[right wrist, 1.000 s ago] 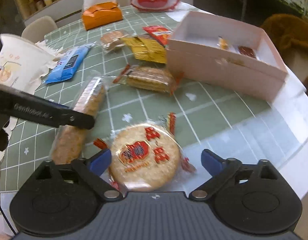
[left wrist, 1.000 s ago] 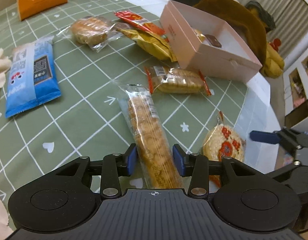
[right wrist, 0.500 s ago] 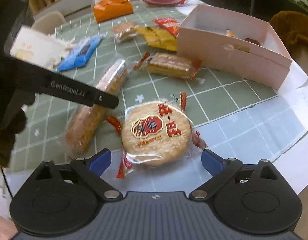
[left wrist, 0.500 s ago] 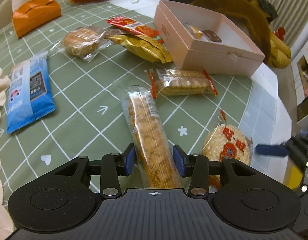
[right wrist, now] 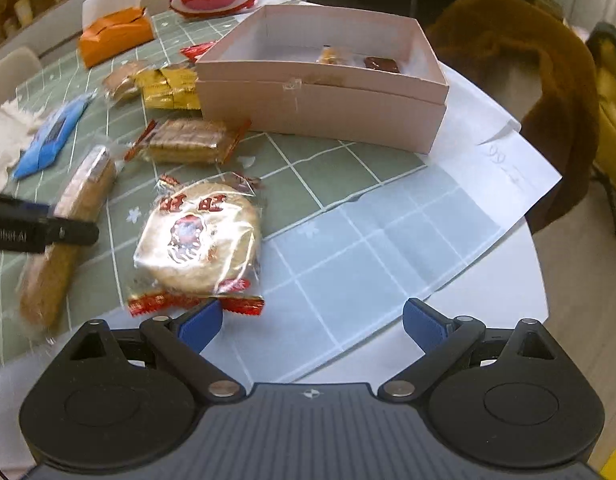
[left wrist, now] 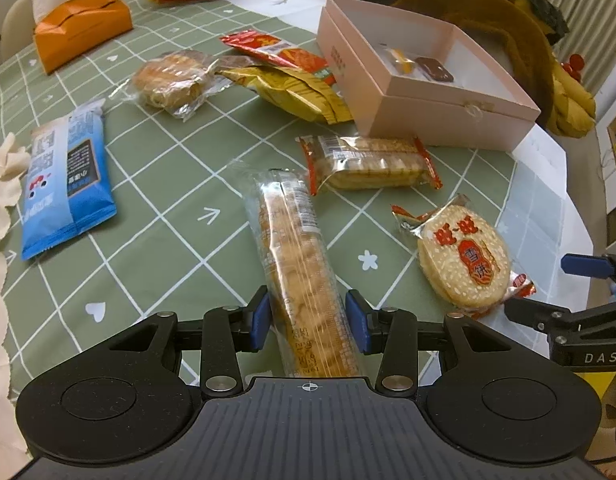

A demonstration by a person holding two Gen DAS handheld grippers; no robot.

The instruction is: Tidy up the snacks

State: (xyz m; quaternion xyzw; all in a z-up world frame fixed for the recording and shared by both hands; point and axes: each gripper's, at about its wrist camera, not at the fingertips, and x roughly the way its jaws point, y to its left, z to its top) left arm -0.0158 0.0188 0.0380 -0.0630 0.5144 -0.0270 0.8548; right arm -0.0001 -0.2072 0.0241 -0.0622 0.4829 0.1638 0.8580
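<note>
Our left hand-held gripper (left wrist: 308,320) still straddles the long biscuit pack (left wrist: 296,256) on the tabletop (left wrist: 168,184), pads seemingly just short of it. Our right hand-held gripper (right wrist: 311,326), open and empty, has slid right off the round rice cracker (right wrist: 200,236), so neither snack nears the pink box (right wrist: 319,92).

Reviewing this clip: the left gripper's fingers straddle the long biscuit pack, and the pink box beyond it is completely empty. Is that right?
Not quite. The left gripper does straddle the long biscuit pack, but the pink box is not empty: the left wrist view shows a small yellow-wrapped piece and a small brown one lying inside it.
</note>
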